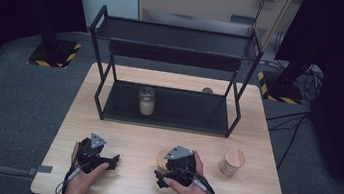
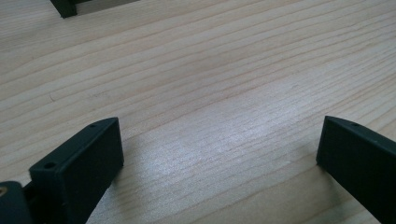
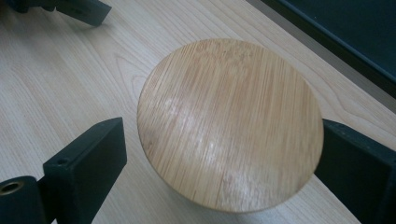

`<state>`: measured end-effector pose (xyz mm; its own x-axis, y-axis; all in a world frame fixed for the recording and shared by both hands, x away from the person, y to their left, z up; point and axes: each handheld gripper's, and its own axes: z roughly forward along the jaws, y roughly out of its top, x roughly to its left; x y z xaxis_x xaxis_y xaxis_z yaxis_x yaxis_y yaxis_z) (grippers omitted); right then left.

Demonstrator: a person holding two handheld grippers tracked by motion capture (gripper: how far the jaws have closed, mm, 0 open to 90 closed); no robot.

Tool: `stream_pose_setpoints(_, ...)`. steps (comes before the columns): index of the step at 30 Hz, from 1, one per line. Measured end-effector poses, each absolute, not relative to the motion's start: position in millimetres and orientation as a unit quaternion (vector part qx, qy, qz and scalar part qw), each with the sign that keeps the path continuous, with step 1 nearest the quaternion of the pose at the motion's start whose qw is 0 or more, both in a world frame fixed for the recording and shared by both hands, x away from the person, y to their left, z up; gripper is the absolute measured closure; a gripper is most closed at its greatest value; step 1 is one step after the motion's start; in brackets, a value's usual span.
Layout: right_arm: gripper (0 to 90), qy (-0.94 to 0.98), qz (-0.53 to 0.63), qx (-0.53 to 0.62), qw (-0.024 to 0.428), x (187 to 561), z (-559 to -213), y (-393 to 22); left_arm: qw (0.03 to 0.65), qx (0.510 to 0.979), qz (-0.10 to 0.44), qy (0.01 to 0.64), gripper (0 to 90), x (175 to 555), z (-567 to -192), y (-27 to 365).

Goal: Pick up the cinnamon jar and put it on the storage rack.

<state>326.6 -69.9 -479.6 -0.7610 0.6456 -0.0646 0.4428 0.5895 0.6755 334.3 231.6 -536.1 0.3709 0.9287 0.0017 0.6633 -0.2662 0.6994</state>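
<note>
Right gripper (image 3: 224, 154) straddled the bamboo lid (image 3: 231, 123) on the table (image 1: 143, 148); right pad seemingly touching, left pad clear, so not clamped. Left gripper (image 2: 219, 149) sat released at lid's 9 o'clock.

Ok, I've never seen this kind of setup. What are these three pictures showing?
There is no robot: a person holds a handheld two-jaw gripper in each hand. The high view looks down on the table from above the person. The other two pictures come from cameras riding on the grippers, looking along their black jaws. On the table stands a black rack with a jar on its lower shelf. A lidded jar stands to the right. The left gripper is open over bare wood. The right gripper is open around a round wooden lid, not yet gripping it. Whether a jar sits under that lid is unclear.
</note>
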Motion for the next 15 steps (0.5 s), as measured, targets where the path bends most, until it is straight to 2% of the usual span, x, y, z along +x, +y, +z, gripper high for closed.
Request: stream_pose_setpoints(15, 10.2, 0.878, 0.321, 0.319, 0.153, 332.6, -487.5, -60.3, 0.312, 0.767, 0.212, 0.519, 0.0, 334.3, -536.1, 231.6)
